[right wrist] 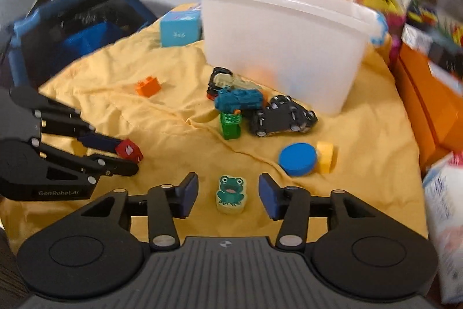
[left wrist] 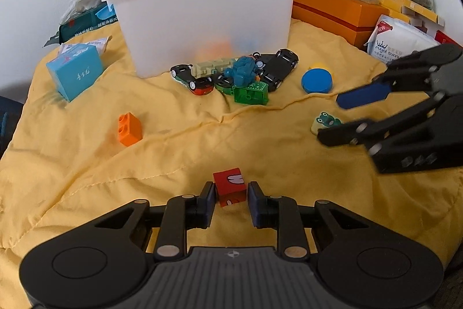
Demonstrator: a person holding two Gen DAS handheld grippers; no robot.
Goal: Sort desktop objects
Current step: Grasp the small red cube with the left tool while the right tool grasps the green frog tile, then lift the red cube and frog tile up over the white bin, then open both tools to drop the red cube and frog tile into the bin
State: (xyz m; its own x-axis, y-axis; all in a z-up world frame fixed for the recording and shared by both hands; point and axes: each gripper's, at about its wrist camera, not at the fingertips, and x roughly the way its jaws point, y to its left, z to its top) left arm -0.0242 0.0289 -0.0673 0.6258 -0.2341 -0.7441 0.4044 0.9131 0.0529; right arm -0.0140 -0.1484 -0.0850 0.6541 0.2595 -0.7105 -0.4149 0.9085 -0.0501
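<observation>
My left tongs (left wrist: 231, 200) sit low in the middle of the left view, their blue pads on either side of a red block (left wrist: 230, 186). The left pad looks to touch the block; a thin gap shows at the right pad, so they are spread around it, not yet pinching. In the right view the same tongs (right wrist: 127, 157) come in from the left edge with the red block (right wrist: 129, 150) at their tips.

My right tongs (right wrist: 228, 194) are spread wide at the lower middle of the right view, a frog block (right wrist: 230, 194) lying on the yellow cloth (right wrist: 115, 106) between the pads, touching neither. From the left view they (left wrist: 332, 118) reach in from the right edge, the frog block (left wrist: 325, 122) partly hidden behind the lower finger.

In the upper middle of both views stands a white bin (left wrist: 205, 19). Against its front lies a heap of toy cars (left wrist: 277, 68) with a teal toy (left wrist: 243, 71) and a green brick (left wrist: 250, 93). A blue disc (left wrist: 317, 80) rests right of the heap, a yellow piece (right wrist: 325, 157) touching it. An orange brick (left wrist: 129, 129) lies alone at mid-left, well apart from a light blue box (left wrist: 75, 74) further up and left.
</observation>
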